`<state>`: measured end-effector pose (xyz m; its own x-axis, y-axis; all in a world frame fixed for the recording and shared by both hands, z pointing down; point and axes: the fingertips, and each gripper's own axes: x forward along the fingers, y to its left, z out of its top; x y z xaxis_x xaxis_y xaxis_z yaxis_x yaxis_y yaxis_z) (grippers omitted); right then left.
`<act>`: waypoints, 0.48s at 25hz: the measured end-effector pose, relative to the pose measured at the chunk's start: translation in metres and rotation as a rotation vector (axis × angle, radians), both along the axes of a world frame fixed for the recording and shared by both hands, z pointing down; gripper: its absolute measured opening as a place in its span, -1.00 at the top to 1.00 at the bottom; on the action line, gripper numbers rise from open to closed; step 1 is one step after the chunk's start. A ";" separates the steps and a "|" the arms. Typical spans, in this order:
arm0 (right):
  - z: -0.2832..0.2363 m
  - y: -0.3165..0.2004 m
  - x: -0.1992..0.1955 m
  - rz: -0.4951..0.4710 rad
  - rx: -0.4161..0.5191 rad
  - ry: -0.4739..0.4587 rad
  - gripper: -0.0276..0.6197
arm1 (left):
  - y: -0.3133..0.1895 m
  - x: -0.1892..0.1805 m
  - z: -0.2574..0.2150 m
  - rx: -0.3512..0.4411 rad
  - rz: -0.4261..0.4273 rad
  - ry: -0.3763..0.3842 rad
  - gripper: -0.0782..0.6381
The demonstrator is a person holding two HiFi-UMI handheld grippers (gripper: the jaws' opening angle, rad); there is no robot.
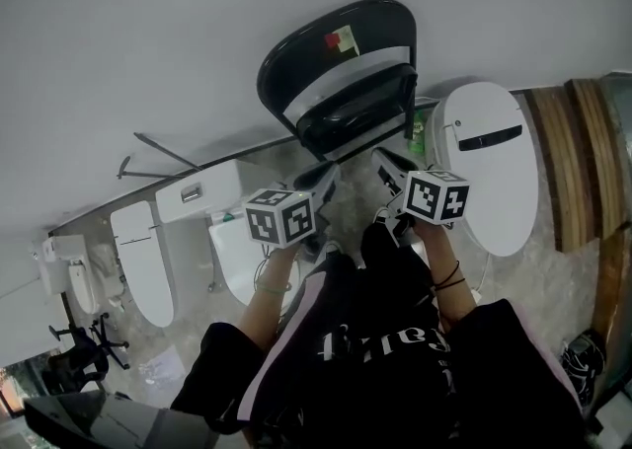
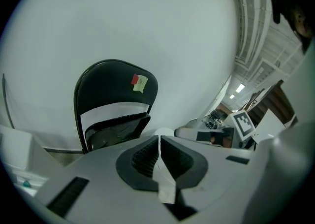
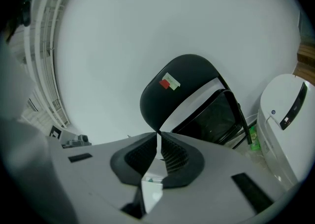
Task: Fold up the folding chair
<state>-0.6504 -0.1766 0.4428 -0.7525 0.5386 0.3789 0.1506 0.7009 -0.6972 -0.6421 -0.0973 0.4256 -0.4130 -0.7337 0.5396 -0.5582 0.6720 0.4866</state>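
White wall (image 1: 148,33) fills the background; the black folding chair (image 1: 341,62) leans against it with its seat tipped up to the backrest, straight ahead of both pairs of jaws and clear of them; a white toilet unit (image 1: 489,156) lies just right of the right jaws. The left gripper (image 2: 159,139) has its jaws pressed together on nothing; the right gripper (image 3: 158,134) is likewise closed and empty.

The sticker (image 1: 343,39) on the folding chair (image 1: 296,62) is too small to read.
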 end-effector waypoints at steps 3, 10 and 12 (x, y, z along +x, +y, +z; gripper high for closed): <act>-0.004 0.006 0.013 0.016 0.021 -0.012 0.80 | 0.015 0.019 0.003 0.016 0.002 0.016 0.74; -0.015 0.030 0.062 0.101 0.054 -0.027 0.80 | 0.057 0.080 -0.001 0.099 0.045 0.052 0.74; -0.017 0.046 0.083 0.112 0.064 -0.034 0.80 | 0.075 0.099 0.001 0.094 0.070 0.046 0.74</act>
<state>-0.5676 -0.1304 0.4256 -0.8196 0.4257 0.3835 0.0911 0.7577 -0.6463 -0.5431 -0.0226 0.4265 -0.3354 -0.8081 0.4843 -0.5777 0.5825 0.5718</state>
